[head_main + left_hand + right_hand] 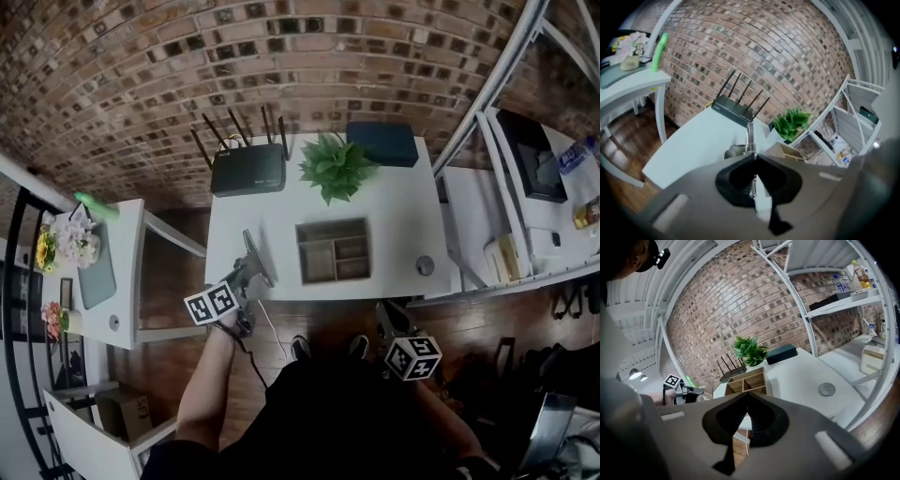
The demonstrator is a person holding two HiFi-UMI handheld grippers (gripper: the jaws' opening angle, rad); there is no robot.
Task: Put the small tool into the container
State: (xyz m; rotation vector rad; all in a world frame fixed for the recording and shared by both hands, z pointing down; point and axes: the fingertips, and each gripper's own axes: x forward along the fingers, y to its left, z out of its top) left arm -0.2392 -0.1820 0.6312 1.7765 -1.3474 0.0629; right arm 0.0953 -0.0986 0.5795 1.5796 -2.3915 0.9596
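Left gripper view: the left gripper [753,157] has its jaws clamped tight on the small tool [749,133] (thin, stiff metal, probably light and slippery), shaft projecting ahead of them.

Left forearm [208,375]: bare, stretching up from the head view's lower left | left gripper [752,155]: jaws clamped tight, the small tool [749,135] pinched at their tips | right gripper [746,394]: jaws together, nothing between them, sits lower right in the head view, close to the body

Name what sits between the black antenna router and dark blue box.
A green leafy plant stands between the black router and dark blue box, seen in the head view.
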